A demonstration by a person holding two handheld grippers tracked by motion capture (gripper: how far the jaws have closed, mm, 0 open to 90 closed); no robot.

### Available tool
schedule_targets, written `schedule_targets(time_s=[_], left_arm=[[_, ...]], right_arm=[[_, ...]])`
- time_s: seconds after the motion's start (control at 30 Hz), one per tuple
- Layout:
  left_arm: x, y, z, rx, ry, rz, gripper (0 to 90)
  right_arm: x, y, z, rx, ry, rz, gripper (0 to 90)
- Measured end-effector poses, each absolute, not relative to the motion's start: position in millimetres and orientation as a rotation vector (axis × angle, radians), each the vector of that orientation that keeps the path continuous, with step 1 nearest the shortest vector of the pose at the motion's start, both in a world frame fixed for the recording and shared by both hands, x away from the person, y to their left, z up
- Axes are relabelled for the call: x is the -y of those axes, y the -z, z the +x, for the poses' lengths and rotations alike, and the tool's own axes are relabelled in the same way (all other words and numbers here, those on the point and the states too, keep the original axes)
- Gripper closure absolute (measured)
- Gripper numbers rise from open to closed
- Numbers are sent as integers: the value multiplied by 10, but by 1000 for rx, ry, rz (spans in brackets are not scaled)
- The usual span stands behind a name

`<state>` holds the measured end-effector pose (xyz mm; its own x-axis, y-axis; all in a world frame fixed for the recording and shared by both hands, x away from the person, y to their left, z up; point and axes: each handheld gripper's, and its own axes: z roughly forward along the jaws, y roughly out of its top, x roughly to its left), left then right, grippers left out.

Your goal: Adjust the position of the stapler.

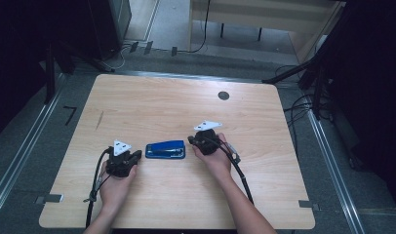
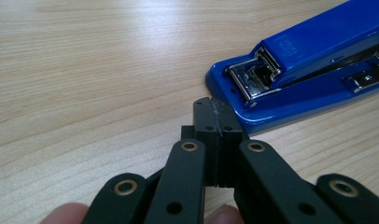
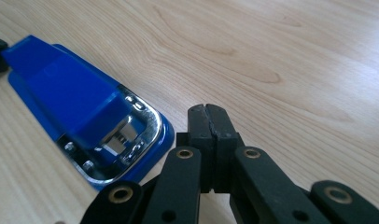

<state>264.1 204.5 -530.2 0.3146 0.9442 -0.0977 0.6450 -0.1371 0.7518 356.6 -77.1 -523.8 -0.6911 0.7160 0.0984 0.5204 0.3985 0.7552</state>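
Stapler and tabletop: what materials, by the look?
Stapler: body looks like glossy blue plastic or painted metal, can't tell which; soft highlights along its edges. The bright mirror-like parts at both ends look like chromed or polished steel. Table: pale wood-grain top, likely laminate or veneer; smooth, low sheen, regular grain.

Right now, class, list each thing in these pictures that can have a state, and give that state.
Blue stapler: closed, lying flat on the table, held by neither gripper.
Left gripper: jaws shut, empty, its tip close to one end of the stapler.
Right gripper: jaws shut, empty, beside the stapler's other end.
Wooden table: bare apart from these, with a round dark hole near its far edge.
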Motion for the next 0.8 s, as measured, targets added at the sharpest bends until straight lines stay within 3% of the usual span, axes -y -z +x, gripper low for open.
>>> schedule_targets(time_s=[0.8], left_arm=[[-1958, 5315, 2659, -1420, -478, 1868, 900]], right_arm=[[608, 5338, 3744, -2532, -1276, 1131, 900]])
